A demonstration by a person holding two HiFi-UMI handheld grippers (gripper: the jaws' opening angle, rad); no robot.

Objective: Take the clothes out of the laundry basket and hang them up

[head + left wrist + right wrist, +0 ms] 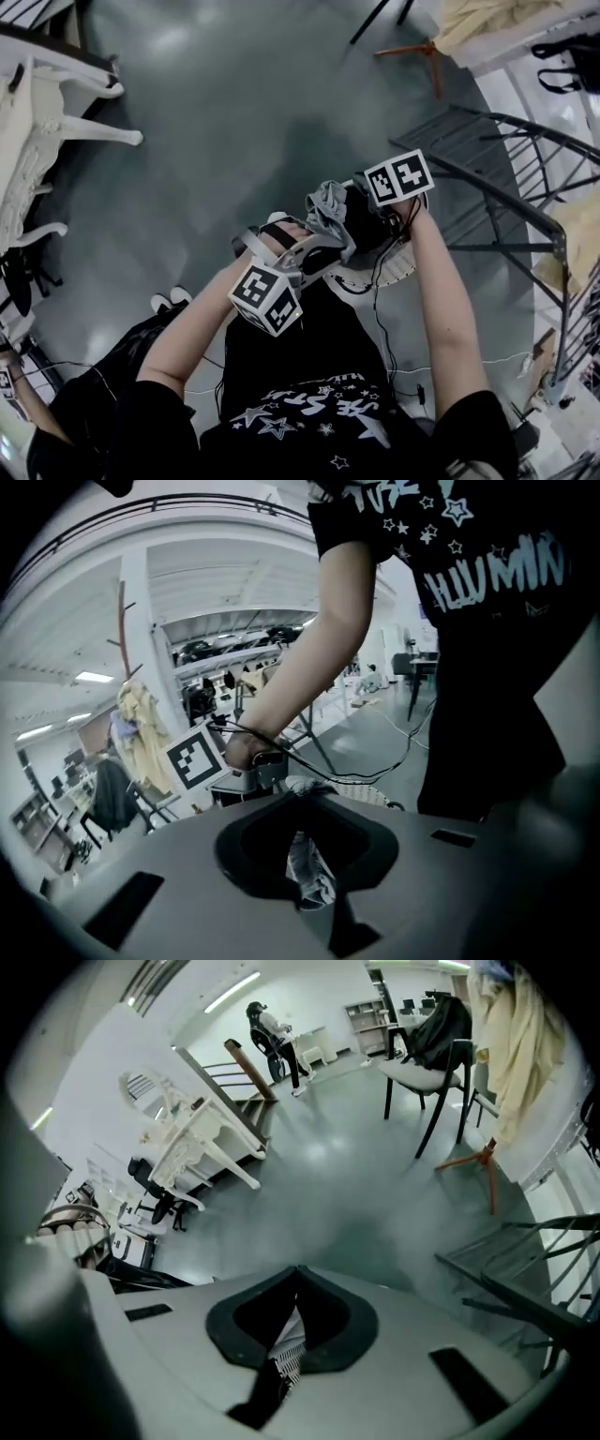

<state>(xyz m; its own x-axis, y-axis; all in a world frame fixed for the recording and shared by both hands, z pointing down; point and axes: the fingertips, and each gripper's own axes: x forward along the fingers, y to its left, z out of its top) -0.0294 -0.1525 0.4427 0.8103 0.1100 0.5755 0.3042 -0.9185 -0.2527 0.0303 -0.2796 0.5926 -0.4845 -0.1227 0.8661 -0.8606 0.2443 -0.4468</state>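
Head view checked first: found a grey garment [328, 208] bunched in mid-air in front of the body, just above the basket [401, 265], strung between both claws. Judged light, limp and soft (thin jersey, going by the folds). Expect sagging, twisting and sliding, with no shape of its own. Not fragile. Best taken at a hem, shoulder seam or collar, then pulled apart between two grips to spread it before hanging. Cannot identify the held edge from so crumpled a bundle.

Left claw [302, 846]: pressed nearly together, pinching a thin twisted fold of pale cloth trailing down through the gap. Right claw [288, 1335]: pressed fully together on a narrow strip of cloth, finely striped or ribbed at that spot (presumably the same garment). Judged both grips shallow, edge only. Allow for slipping under a sharp tug.

Noted further out: a white woven basket with an open lattice rim, low by the person's legs. To the right, a dark metal drying rack [506, 202] of thin straight bars, near but untouched. Beneath everything, a smooth grey-green floor [234, 112], glossy under the lights.

Judged the step in hand as sorting out the garment ahead of carrying it to the rack. Not yet hung.
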